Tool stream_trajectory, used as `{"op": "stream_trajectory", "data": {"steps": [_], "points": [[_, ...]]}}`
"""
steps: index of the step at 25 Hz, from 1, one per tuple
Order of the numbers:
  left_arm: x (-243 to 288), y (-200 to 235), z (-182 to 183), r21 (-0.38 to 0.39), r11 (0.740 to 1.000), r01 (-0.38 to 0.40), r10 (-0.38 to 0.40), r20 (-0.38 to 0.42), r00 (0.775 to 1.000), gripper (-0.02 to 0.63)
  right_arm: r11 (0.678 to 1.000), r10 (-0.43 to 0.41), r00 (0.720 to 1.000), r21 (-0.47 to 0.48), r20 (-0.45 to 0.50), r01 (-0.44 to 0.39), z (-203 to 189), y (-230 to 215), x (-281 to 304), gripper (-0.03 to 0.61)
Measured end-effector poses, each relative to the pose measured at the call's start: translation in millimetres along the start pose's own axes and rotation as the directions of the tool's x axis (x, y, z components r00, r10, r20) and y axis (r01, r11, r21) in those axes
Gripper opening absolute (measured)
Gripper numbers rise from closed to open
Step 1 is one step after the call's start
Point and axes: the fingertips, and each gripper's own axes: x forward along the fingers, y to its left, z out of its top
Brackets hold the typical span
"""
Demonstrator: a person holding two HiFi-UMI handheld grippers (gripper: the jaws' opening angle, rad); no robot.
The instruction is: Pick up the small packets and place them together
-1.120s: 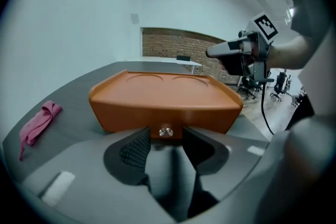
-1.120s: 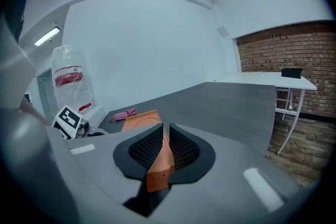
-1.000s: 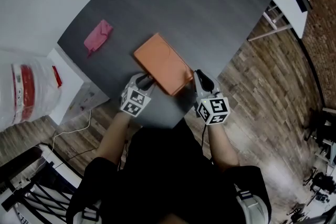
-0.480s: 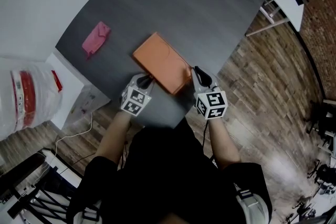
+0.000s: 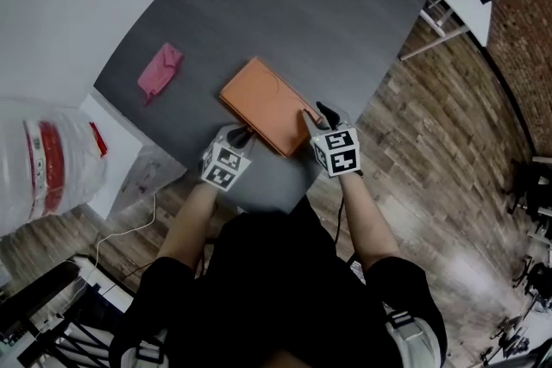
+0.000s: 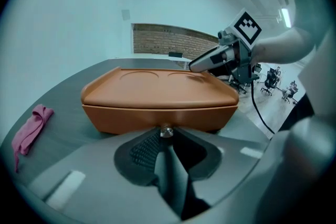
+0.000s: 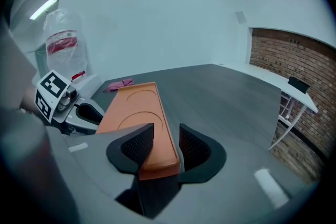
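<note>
We see the flat orange plastic box (image 5: 266,103) lying on the dark grey table (image 5: 345,13) near its front edge. The right gripper (image 5: 316,113) has just been opening, and its fingers loosely straddle the box's near corner. The left gripper (image 5: 243,134), having just closed, pinches a small silver knob (image 6: 166,131) on the box's side wall.

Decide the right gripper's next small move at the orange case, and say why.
Probably close the right gripper on the near edge of the orange case: its jaws have just been opening and straddle that edge without pressing. The left gripper, just closed, pinches the silver clasp.
</note>
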Motion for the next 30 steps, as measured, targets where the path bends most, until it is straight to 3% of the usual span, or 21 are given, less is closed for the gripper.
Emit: {"op": "stream_trajectory", "data": {"steps": [4,15,30], "points": [[-5,0,-4,0.004,1.000,0.006,-0.006,-0.002,1.000,0.069,1.000,-0.020,0.999,-0.011,-0.046,0.020,-5,2,9,0.149],[-25,-3,-26,-0.032,0.999,-0.001,0.000,-0.025,1.000,0.069,0.999,-0.050,0.999,0.002,-0.019,0.050,-7,0,9,0.141],[-50,-2,-56,-0.025,1.000,-0.014,0.012,-0.053,0.999,0.069,0.996,-0.067,0.997,0.050,-0.041,0.069,-7,-6,13,0.146]]}}
